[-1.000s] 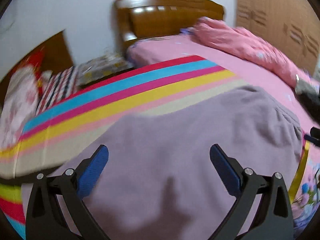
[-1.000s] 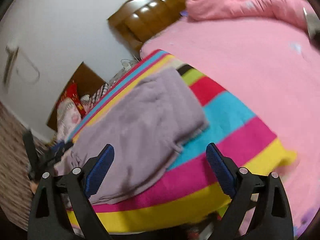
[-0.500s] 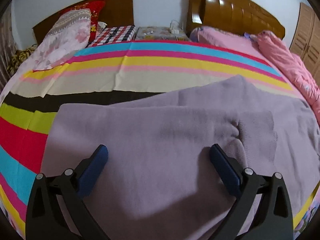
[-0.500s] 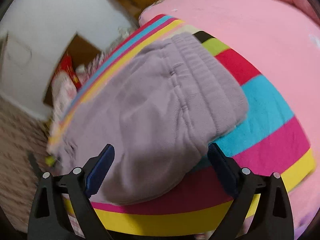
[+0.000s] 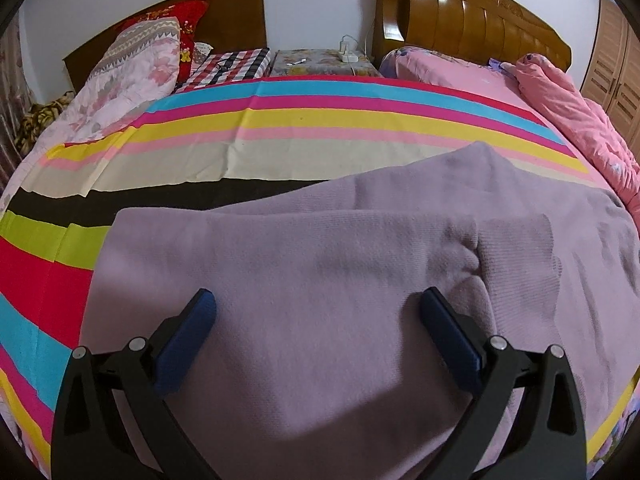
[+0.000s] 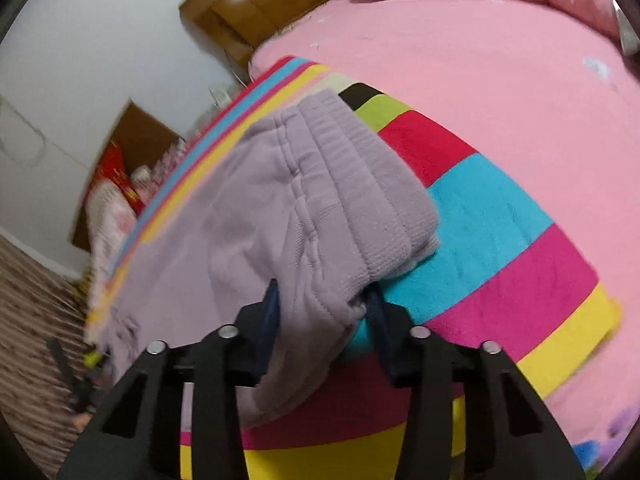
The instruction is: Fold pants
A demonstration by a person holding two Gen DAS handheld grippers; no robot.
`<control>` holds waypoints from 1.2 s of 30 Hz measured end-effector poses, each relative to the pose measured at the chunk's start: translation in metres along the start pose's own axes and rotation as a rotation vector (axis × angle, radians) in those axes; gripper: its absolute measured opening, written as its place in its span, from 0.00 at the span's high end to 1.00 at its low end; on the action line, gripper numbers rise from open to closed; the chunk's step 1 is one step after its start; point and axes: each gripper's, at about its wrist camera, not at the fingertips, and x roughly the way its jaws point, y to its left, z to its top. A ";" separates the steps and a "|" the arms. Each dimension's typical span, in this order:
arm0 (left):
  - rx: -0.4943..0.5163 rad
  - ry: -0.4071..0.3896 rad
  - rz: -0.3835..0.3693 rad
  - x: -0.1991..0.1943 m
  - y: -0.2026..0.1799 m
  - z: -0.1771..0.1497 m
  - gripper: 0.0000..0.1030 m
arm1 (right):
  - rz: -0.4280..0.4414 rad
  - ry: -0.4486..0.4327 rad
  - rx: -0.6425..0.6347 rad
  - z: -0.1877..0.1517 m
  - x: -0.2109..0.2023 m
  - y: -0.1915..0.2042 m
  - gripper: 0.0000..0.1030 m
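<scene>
You're in a bedroom, looking over a bed covered by a striped sheet (image 5: 280, 148) in bright bands, with a wooden headboard (image 5: 472, 28) against the wall and a pink quilt (image 5: 568, 108) bunched up on the right. In your left wrist view the lilac pants (image 5: 320, 280) lie spread across the near part of that sheet, and your left gripper (image 5: 316, 332) hangs over them with its blue pads wide apart, nothing pinched.

Over in the right wrist view, same bed, pink sheet (image 6: 460, 60) stretching off behind. Your right gripper (image 6: 320, 312) has just been closing, and its jaws now squeeze the corner of the pants' ribbed waistband (image 6: 360, 192) at the near edge.
</scene>
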 end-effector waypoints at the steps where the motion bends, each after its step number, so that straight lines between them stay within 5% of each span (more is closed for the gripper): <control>1: 0.003 0.002 0.006 0.001 0.000 0.001 0.01 | 0.029 -0.019 0.027 -0.002 -0.003 -0.008 0.68; 5: 0.015 0.013 0.025 0.003 -0.003 0.002 0.01 | 0.166 -0.141 0.140 -0.010 -0.019 -0.014 0.73; 8: 0.011 0.021 0.008 0.002 -0.002 0.004 0.01 | 0.168 -0.246 0.008 -0.010 -0.044 0.036 0.75; 10: -0.028 0.015 -0.041 -0.003 0.007 0.005 0.02 | 0.137 -0.296 -0.160 -0.011 -0.057 0.092 0.76; 14: -0.331 -0.154 -0.281 -0.057 0.067 -0.003 0.02 | 0.135 -0.307 -0.624 -0.057 -0.055 0.239 0.76; 17: -0.383 -0.201 -0.251 -0.084 0.101 -0.007 0.02 | 0.126 -0.224 -1.038 -0.143 -0.020 0.327 0.76; 20: -0.424 -0.199 -0.189 -0.103 0.137 -0.021 0.02 | 0.070 -0.112 -1.414 -0.241 0.031 0.358 0.75; 23: -0.493 -0.174 -0.234 -0.114 0.165 -0.041 0.02 | 0.007 0.053 -1.660 -0.309 0.081 0.347 0.73; 24: -0.503 -0.163 -0.256 -0.116 0.169 -0.044 0.02 | -0.036 0.003 -1.725 -0.323 0.086 0.341 0.70; 27: -0.496 -0.122 -0.340 -0.114 0.169 -0.049 0.02 | -0.030 -0.090 -1.753 -0.323 0.076 0.333 0.41; 28: -0.484 -0.107 -0.379 -0.111 0.164 -0.046 0.02 | -0.008 -0.083 -1.737 -0.316 0.073 0.331 0.16; 29: -0.470 -0.093 -0.431 -0.108 0.157 -0.044 0.02 | 0.079 -0.020 -1.701 -0.305 0.066 0.329 0.10; 31: -0.441 -0.078 -0.516 -0.102 0.141 -0.038 0.02 | 0.213 0.027 -1.587 -0.290 0.042 0.326 0.13; 32: -0.427 -0.079 -0.550 -0.098 0.132 -0.032 0.02 | 0.303 0.065 -1.469 -0.270 0.031 0.322 0.26; 34: -0.416 -0.064 -0.563 -0.088 0.121 -0.024 0.02 | 0.407 0.145 -1.284 -0.241 0.027 0.322 0.35; 36: -0.423 -0.047 -0.558 -0.075 0.116 -0.018 0.02 | 0.400 0.160 -1.185 -0.216 0.032 0.324 0.42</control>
